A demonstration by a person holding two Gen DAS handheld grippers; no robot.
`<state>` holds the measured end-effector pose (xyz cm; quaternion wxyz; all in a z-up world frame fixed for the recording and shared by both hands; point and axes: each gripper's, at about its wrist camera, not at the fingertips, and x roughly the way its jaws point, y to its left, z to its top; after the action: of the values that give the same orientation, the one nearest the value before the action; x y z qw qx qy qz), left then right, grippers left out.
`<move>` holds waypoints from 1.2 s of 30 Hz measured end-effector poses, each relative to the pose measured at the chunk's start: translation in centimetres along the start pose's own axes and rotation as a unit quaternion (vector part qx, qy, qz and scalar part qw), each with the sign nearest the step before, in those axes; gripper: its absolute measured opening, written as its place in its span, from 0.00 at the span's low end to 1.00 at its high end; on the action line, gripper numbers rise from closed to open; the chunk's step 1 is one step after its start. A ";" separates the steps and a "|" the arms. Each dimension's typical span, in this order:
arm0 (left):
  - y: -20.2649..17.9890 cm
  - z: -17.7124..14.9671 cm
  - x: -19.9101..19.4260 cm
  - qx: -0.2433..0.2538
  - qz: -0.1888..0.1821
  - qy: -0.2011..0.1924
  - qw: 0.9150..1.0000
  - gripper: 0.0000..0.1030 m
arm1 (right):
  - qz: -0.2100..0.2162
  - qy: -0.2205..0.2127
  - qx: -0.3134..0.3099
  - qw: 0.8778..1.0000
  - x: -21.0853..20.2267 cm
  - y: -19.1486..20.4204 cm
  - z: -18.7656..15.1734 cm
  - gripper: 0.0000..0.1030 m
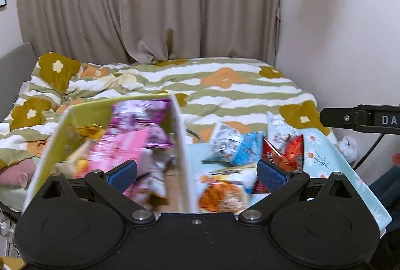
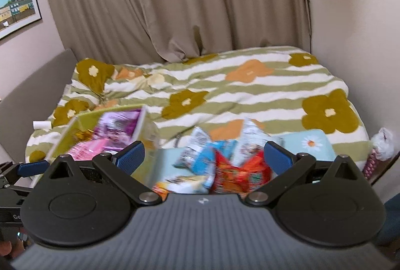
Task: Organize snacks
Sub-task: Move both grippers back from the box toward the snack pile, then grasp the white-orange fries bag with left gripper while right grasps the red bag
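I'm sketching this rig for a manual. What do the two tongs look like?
Both match: the left tongs and right tongs have black scissor-like arms on silver pivots, round black housings and ribbed blue pads. The right body is ribbed grey with a small logo.

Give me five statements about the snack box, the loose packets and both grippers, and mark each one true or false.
1. The left gripper is open with nothing between its fingers. True.
2. The yellow-green box is empty. False: it already holds pink and purple packets.
3. A red packet lies among the loose snacks to the right of the box. True.
4. The right gripper is shut on a blue-and-white packet. False: it is open, and that packet lies loose on the light blue daisy-print cloth.
5. The curtains behind the bed are drawn open onto a window. False: they hang closed.
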<state>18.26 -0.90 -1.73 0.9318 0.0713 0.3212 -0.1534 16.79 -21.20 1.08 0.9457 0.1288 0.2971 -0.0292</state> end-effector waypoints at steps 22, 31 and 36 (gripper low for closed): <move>-10.5 -4.5 15.9 0.094 0.136 0.111 0.980 0.94 | 0.093 0.147 -0.006 0.985 13.6 -11.0 -3.9 1.00; -9.9 -5.7 19.0 0.093 0.165 0.149 0.970 0.79 | 0.114 0.161 -0.004 0.980 16.2 -10.9 -4.9 1.00; -9.4 -5.6 19.6 0.085 0.165 0.151 0.971 0.67 | 0.117 0.159 -0.010 0.980 16.5 -10.8 -4.8 1.00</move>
<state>26.53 -13.20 -18.58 0.8756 0.2246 0.4274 -0.0114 26.29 -30.01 -14.56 0.8845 0.1565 0.4268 0.1049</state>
